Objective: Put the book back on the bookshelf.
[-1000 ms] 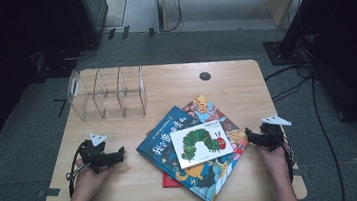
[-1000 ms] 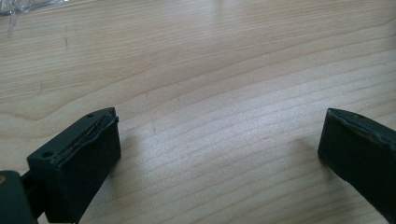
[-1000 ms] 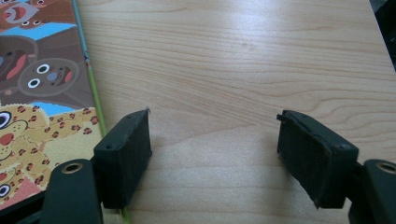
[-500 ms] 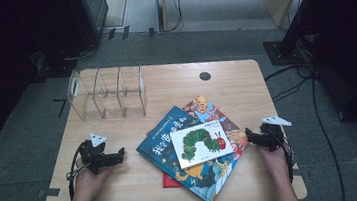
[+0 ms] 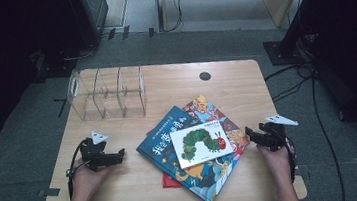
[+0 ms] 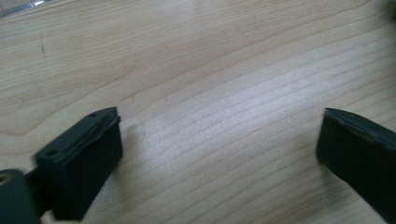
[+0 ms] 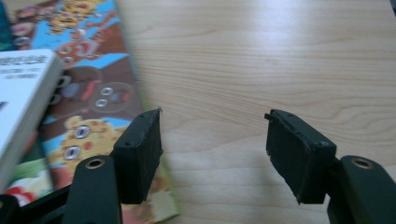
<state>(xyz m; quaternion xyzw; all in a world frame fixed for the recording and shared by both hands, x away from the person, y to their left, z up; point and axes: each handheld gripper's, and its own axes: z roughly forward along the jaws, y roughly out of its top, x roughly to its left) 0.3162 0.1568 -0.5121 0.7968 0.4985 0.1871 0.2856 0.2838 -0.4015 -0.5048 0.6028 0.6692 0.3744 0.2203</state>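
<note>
Right hand-held gripper (image 5: pixel 251 137) sits low on the bench (image 5: pixel 174 83), just right of the book pile (image 5: pixel 194 151), nose aimed at its edge. The jaws have just been closing a little, yet stay well apart with bare wood between them, nothing held. Likely it is lining up on the white caterpillar book (image 5: pixel 202 144) on top of the pile. Left hand-held gripper (image 5: pixel 117 156) waits left of the pile, apart from it, jaws spread wide and empty, probably parked out of the way. The clear rack (image 5: pixel 108 94) stands behind the pile, perhaps where the books belong. The right gripper view shows the bear cover (image 7: pixel 88 98) under one jaw; the high view shows the whole stack.
</note>
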